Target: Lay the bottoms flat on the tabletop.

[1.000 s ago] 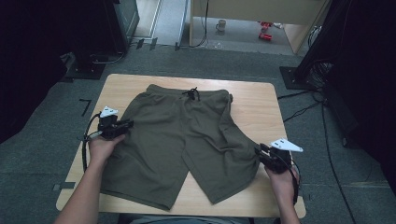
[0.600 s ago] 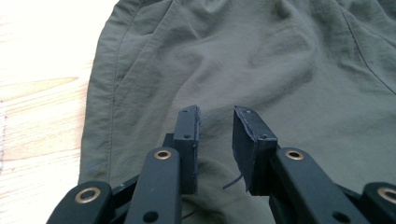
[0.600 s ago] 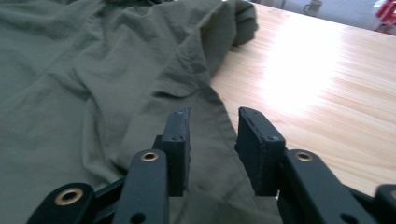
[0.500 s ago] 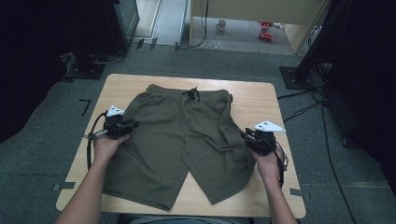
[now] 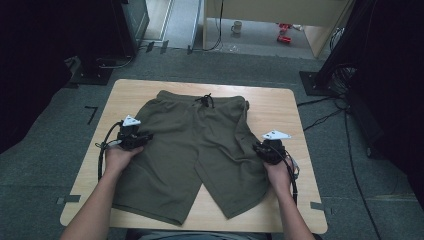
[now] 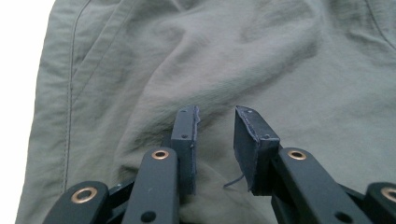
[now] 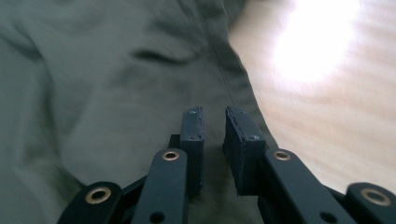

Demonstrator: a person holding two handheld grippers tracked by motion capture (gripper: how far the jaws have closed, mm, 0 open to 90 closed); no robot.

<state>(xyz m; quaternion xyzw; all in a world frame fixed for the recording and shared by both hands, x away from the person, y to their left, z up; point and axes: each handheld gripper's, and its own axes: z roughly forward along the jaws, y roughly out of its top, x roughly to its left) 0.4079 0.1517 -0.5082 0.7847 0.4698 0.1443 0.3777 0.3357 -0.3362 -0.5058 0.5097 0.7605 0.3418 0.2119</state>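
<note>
Shorts [image 5: 200, 150] lie flat on table [image 5: 280, 107]; both grippers' fingers parted.

shorts [image 5: 200, 145] flat on table [image 5: 285, 102] | waistband far side | legs toward person

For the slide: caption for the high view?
Two hand-held grippers poised over olive shorts spread on a wooden table.

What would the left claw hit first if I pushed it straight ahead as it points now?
Most likely the shorts: the left claw, jaws apart, points across the olive fabric lying just ahead. Depth is unclear.
</note>
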